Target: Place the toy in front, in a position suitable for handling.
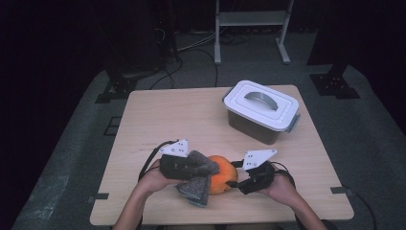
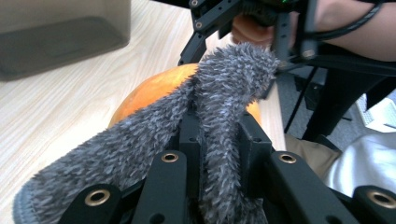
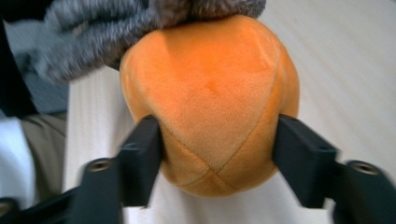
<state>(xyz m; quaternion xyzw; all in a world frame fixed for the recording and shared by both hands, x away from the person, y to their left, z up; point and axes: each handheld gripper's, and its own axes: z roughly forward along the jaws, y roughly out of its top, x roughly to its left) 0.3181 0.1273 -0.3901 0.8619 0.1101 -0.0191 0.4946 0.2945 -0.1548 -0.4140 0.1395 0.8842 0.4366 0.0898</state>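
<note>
In the high view, the left tool (image 1: 203, 168) and right tool (image 1: 234, 178) meet at an orange plush ball (image 1: 221, 178) near the front edge of the tabletop (image 1: 182, 115), with a lidded grey box (image 1: 261, 111) well behind. In the left gripper view, the left tool's jaws are clamped on a grey fuzzy cloth (image 2: 219, 107) draped over the ball. In the right gripper view, the right tool's jaws straddle the ball (image 3: 210, 93) at its two sides, though whether they press on it I cannot tell.
</note>
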